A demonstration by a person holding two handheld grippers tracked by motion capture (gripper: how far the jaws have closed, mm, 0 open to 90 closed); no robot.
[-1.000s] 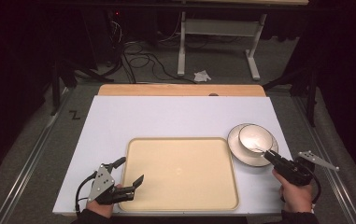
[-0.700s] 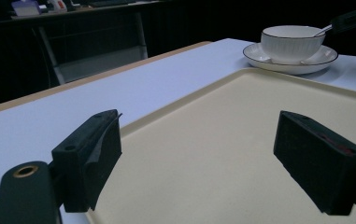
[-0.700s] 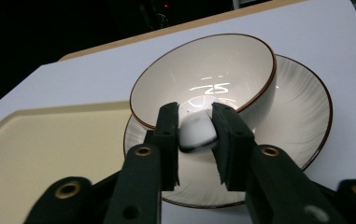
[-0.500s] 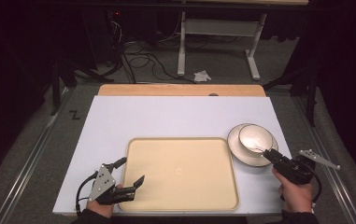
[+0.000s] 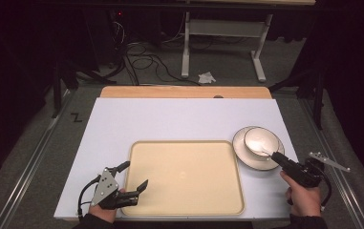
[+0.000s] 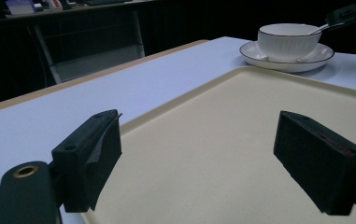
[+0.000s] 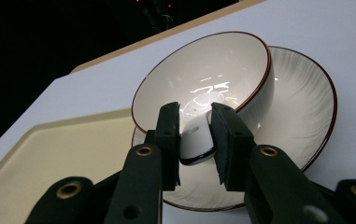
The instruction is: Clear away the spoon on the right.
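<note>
A white spoon point(image 7: 195, 140), its handle clamped between the right tool's point(image 7: 195, 135) jaws, leans in a bowl point(image 5: 261, 143) on a saucer point(image 5: 246, 160) right of the tray point(image 5: 184, 176), and lifting carelessly could tip the bowl; the left tool point(image 5: 134, 177) waits, jaws apart.

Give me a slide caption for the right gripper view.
Right claw shut on a white spoon handle over the bowl on its plate.
</note>
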